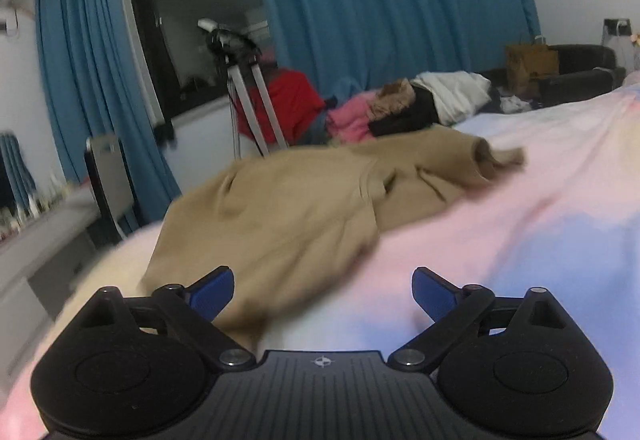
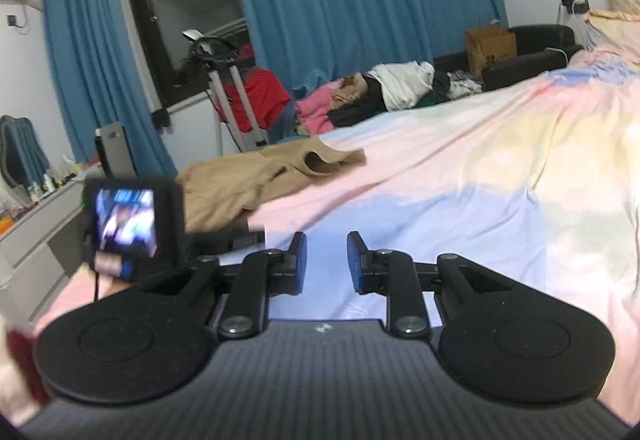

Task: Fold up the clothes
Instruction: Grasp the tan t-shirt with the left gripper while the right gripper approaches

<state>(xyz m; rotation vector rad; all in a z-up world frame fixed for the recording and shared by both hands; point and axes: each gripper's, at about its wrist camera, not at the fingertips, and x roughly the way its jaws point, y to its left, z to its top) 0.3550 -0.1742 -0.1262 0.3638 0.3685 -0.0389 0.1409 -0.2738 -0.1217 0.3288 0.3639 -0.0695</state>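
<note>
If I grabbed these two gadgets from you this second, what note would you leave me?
Left gripper: jaws wide open, empty, right at the near edge of the tan top.
Right gripper: jaws a little apart, empty, over bare bedspread.
Tan top: crumpled at the bed's left side, one sleeve flung out right.
Done: no fold visible.
Left: spread it flat, fold it. More clothes are heaped at the far edge.

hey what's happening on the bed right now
A person holding two grippers is about to fold clothes. A tan garment lies crumpled on the pastel bedspread. The left gripper is wide open just short of it; the right gripper is open over bare bedspread. Neither holds anything.
</note>
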